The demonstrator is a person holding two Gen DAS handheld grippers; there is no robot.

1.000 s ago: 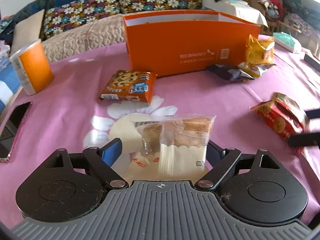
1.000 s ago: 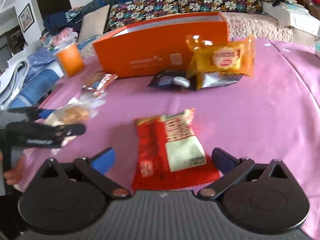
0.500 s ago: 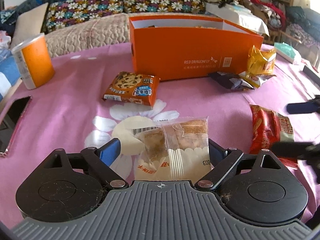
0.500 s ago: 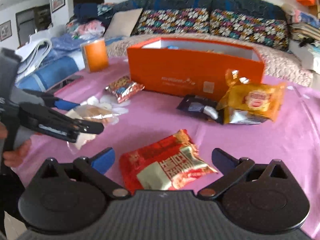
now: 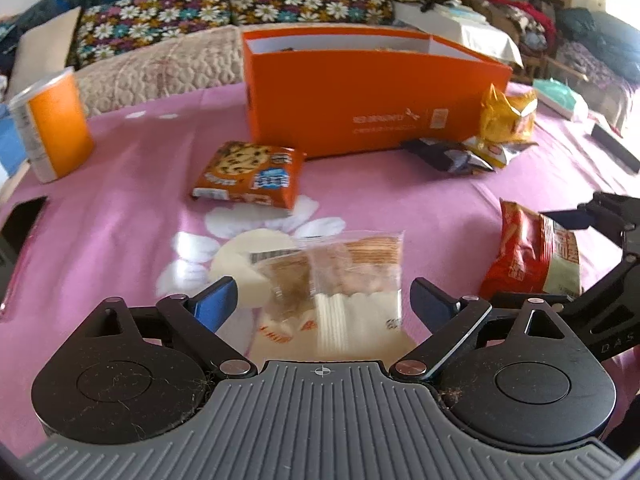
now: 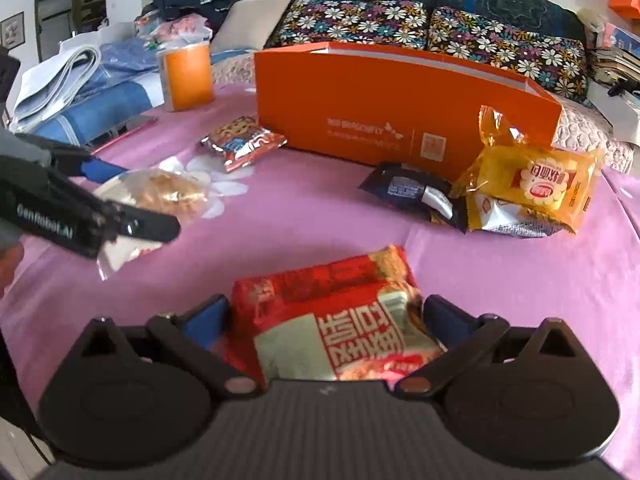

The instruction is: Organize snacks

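My left gripper (image 5: 322, 300) has its fingers on both sides of a clear packet of biscuits (image 5: 344, 280), with a gap on the left side; the packet lies on the pink cloth. My right gripper (image 6: 326, 316) has closed its fingers against a red snack packet (image 6: 340, 320), which also shows in the left wrist view (image 5: 532, 256). An orange box (image 5: 360, 92) stands open at the back of the table. A chocolate-chip cookie packet (image 5: 248, 172) lies in front of it. Yellow packets (image 6: 536, 180) and a dark packet (image 6: 416, 192) lie by the box's right end.
An orange canister (image 5: 48, 124) stands at the far left, and a phone (image 5: 16, 224) lies at the left edge. A sofa with flowered cushions (image 6: 360, 24) is behind the table. The left gripper (image 6: 84, 208) shows in the right wrist view.
My right gripper has closed in on the red packet, which now sits between its fingers. My left gripper has stayed around the clear packet and the view has shifted a little.
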